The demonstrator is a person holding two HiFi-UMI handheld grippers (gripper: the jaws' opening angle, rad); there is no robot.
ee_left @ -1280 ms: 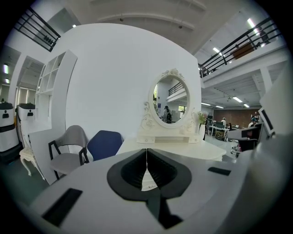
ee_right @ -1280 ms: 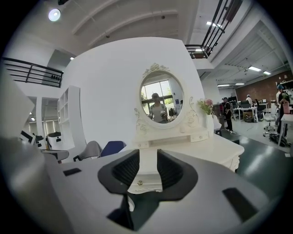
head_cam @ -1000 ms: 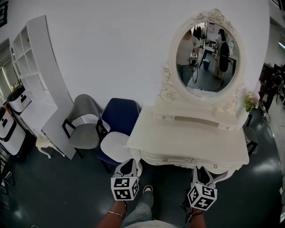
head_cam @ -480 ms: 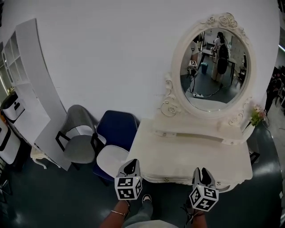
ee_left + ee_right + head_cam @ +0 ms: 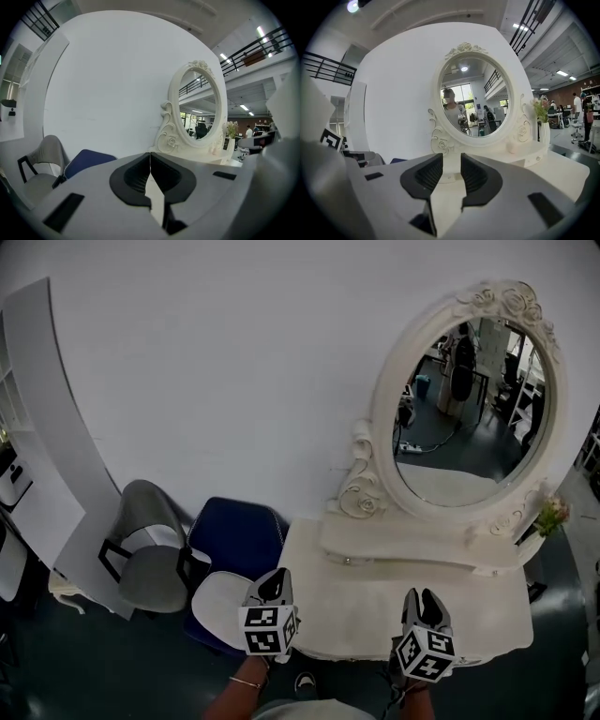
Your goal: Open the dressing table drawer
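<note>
Jaws of the left gripper [image 5: 273, 582] are closed on nothing; those of the right gripper [image 5: 424, 600] stand slightly apart, also empty. Both hover at the near edge of the dressing table [image 5: 375, 615], lower centre. Its drawer front lies hidden beneath that edge, so opening is apparently not yet begun.

The dressing table [image 5: 375, 615] is cream white, and its mirror frame [image 5: 362, 501] has the same white with rose carvings. The wall [image 5: 234, 381] is plain white, the floor [image 5: 56, 662] dark grey. The blue chair [image 5: 234, 540] is navy with a white seat, the grey chair [image 5: 145, 568] has black arms. The left gripper [image 5: 273, 581] and the right gripper [image 5: 424, 599] carry cubes with black-and-white square markers.
</note>
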